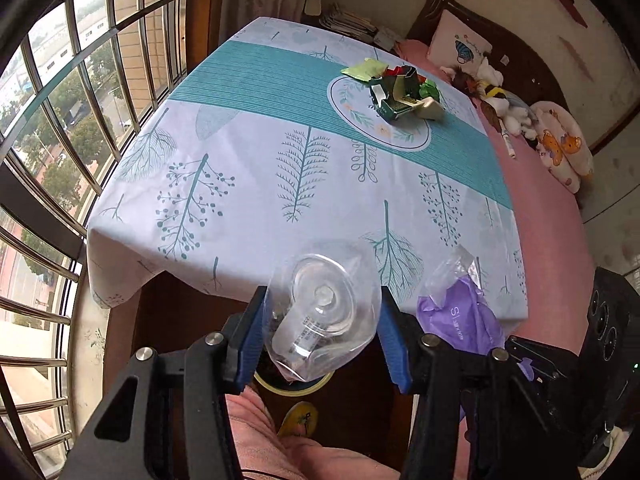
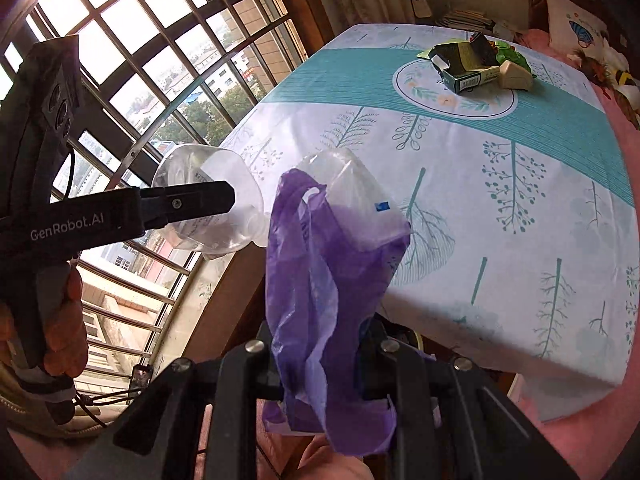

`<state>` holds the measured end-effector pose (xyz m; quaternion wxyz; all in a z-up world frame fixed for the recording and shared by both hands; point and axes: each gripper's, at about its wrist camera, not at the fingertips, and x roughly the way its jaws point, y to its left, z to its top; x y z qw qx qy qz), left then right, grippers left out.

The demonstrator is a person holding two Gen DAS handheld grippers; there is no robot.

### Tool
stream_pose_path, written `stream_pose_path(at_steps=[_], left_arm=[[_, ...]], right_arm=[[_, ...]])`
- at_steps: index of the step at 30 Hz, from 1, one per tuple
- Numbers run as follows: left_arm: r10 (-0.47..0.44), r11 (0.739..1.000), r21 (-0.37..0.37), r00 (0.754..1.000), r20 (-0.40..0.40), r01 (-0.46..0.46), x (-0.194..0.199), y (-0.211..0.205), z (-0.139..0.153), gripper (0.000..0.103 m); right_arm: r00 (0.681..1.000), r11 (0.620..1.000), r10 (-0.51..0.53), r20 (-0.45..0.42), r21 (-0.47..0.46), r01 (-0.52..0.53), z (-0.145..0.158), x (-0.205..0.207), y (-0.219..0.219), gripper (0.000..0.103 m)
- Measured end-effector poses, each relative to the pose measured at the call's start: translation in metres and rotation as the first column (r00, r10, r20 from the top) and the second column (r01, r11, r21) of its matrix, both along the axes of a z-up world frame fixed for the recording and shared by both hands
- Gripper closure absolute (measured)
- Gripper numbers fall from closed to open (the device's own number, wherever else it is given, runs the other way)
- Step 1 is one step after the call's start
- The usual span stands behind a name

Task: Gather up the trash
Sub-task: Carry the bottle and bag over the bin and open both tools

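My left gripper [image 1: 322,322] is shut on a crushed clear plastic bottle [image 1: 320,312], held off the table's near edge. The bottle also shows in the right wrist view [image 2: 212,208], its end beside the mouth of a purple plastic bag [image 2: 320,280]. My right gripper [image 2: 320,364] is shut on that bag, which hangs over its fingers; the bag also shows in the left wrist view [image 1: 460,316]. A pile of trash [image 1: 396,88], with cardboard boxes and green and red wrappers, lies on the far middle of the table; it also shows in the right wrist view [image 2: 476,64].
The table has a white and teal leaf-print cloth [image 1: 260,160]. A barred window [image 1: 60,120] is on the left. A pink bed [image 1: 540,200] with a pillow and stuffed toys runs along the right. A yellow-rimmed bin [image 1: 296,386] sits on the floor under the bottle.
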<state>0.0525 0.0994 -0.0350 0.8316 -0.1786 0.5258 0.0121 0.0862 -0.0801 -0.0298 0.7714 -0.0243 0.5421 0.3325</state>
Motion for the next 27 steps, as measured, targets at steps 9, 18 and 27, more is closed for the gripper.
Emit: stream_pose_path(at_steps=[9,18,27], left_arm=[[-0.105,0.994,0.003,0.992,-0.071,0.105,-0.049,-0.017,-0.037,0.053],[-0.184,0.983,-0.026,0.972,-0.145,0.183,-0.044,-0.032,-0.178,0.053],[-0.189,0.978,0.045,0.96,-0.208,0.203,-0.021,-0.045,-0.322,0.037]], right_arm=[[0.985,1.0,-0.027,-0.17,-0.018,0.024,-0.058,-0.05,0.0,0.081],[0.954,0.984,-0.148,-0.262,-0.135,0.116,-0.185,-0.061,0.009,0.081],[0.92,0.958,-0.266,-0.289,-0.183,0.22,-0.344,-0.036,-0.008,0.071]])
